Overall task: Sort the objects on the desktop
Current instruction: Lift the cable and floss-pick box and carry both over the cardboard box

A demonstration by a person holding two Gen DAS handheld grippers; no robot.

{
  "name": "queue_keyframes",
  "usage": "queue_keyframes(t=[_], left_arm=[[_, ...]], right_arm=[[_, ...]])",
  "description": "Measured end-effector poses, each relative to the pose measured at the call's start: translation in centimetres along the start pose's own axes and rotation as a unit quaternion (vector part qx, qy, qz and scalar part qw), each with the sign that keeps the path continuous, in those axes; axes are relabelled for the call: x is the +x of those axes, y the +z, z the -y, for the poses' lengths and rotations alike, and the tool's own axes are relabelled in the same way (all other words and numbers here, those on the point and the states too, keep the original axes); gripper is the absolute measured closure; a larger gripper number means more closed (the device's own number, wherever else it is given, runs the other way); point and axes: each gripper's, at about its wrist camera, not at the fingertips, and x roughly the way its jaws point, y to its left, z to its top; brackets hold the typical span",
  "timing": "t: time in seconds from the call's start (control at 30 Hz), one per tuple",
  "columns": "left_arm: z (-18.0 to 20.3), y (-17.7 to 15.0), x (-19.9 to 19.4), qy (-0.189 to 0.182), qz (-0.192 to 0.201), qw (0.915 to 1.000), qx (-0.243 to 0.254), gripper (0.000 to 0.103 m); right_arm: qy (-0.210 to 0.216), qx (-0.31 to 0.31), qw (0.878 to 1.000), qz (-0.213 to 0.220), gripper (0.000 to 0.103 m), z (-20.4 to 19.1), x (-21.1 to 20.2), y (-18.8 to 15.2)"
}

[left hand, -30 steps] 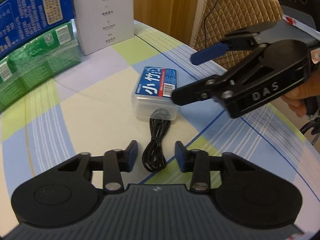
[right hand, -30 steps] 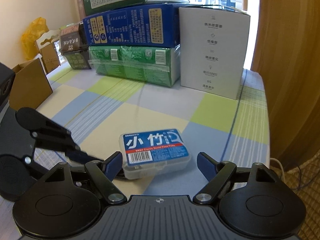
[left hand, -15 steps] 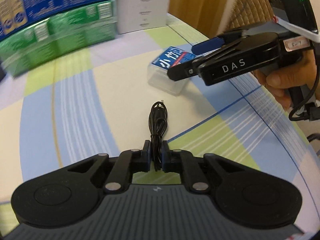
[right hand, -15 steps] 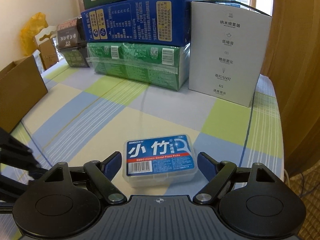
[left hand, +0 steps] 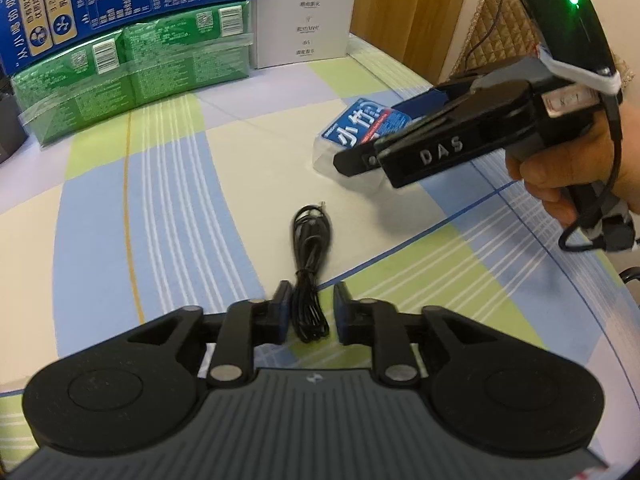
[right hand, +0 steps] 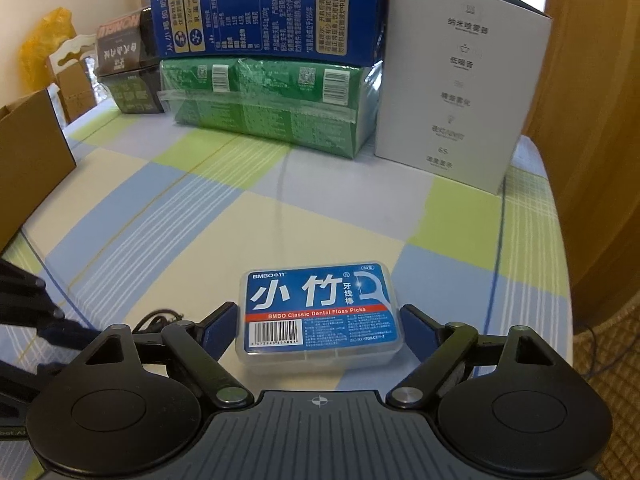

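A coiled black cable [left hand: 309,264] lies on the checked tablecloth. My left gripper [left hand: 309,312] has its fingers a little apart on either side of the cable's near end, with a gap on each side. A clear dental floss pick box with a blue label [right hand: 320,312] lies flat on the cloth; it also shows in the left wrist view [left hand: 356,132]. My right gripper [right hand: 316,322] is open and straddles the box, its fingers beside both ends without visibly pressing. The right gripper [left hand: 400,136] also shows in the left wrist view, over the box.
Stacked blue [right hand: 272,16] and green [right hand: 268,108] cartons and a white box [right hand: 460,92] stand at the back of the table. A brown cardboard box [right hand: 28,168] is at the left. The table edge [right hand: 560,264] and a wooden panel are on the right.
My left gripper closed on the cable half a second ago and has now opened a little. My right gripper moved forward so its fingers sit beside the floss box.
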Motion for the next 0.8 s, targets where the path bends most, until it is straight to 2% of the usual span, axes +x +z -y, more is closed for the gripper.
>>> queue_keyframes(t=[0.23, 0.27, 0.37, 0.6, 0.8], left_arm=[[0.0, 0.5, 0.2, 0.007, 0.006, 0.9999, 0.004, 0.086], [0.1, 0.5, 0.2, 0.011, 0.003, 0.9999, 0.007, 0.091], [0.2, 0.1, -0.1, 0.012, -0.01, 0.9999, 0.0, 0.095], [0.8, -3.2, -3.1, 0.01, -0.021, 0.9991, -0.034, 0.095], [1.4, -5.6, -6.8, 0.013, -0.022, 0.9974, -0.067, 0.095]], right_arm=[[-0.015, 0.046, 0.999, 0.001, 0.02, -0.4, -2.0, -1.1], [-0.015, 0.049, 0.999, -0.001, 0.02, -0.5, -2.3, -1.4], [-0.014, 0.072, 0.997, -0.004, 0.02, -1.1, -3.4, -2.3], [-0.007, 0.13, 0.991, -0.017, 0.02, -3.6, -6.8, -5.1], [-0.013, 0.147, 0.989, -0.023, 0.02, -6.4, -10.2, -6.1]])
